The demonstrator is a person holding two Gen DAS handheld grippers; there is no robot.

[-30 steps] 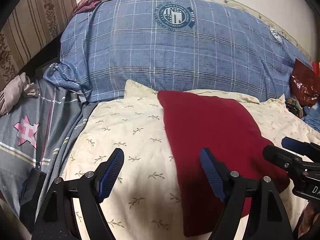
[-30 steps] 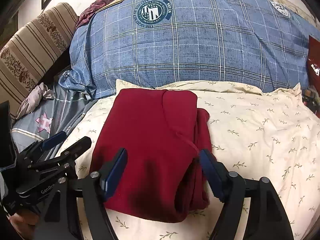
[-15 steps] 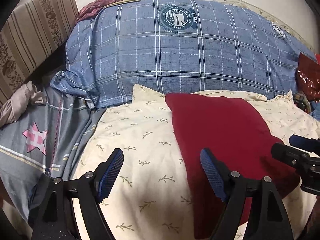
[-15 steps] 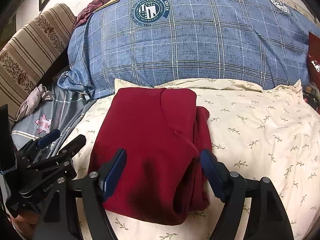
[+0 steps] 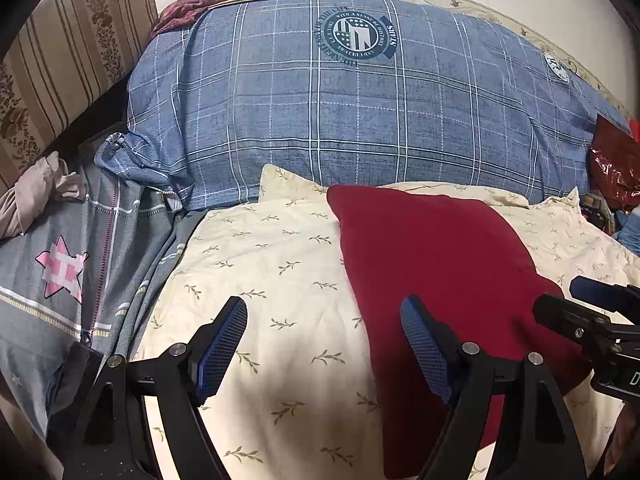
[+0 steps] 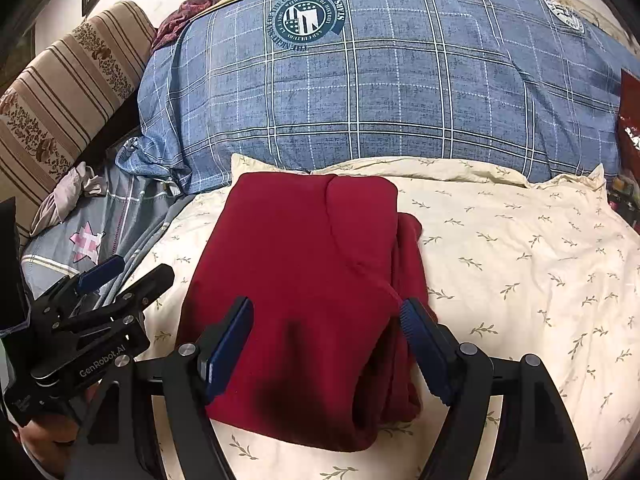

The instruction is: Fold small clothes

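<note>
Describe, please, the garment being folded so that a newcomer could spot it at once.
Find the big blue plaid pillow; just in front lies a cream leaf-print pillow. The folded dark red garment rests on its left half, the only plain, unpatterned fabric there.

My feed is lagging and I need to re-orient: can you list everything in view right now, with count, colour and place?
Folded dark red garment: one, dark red, lying on the cream sheet, centre.
Cream leaf-print sheet: one, cream with small olive sprigs, covering the bed under the garment.
Blue plaid pillow with round emblem: one, blue with white lines, behind the sheet.
Grey blanket with pink star: one, grey, left of the sheet.
Beige crumpled cloth: one, beige, far left.
Striped floral cushion: one, tan and brown, upper left.
Maroon patterned cloth: one, maroon, atop the pillow's left end.
Shiny red bag: one, red, far right.
Left gripper: open, above the sheet, empty.
Right gripper: open, above the garment, empty.
</note>
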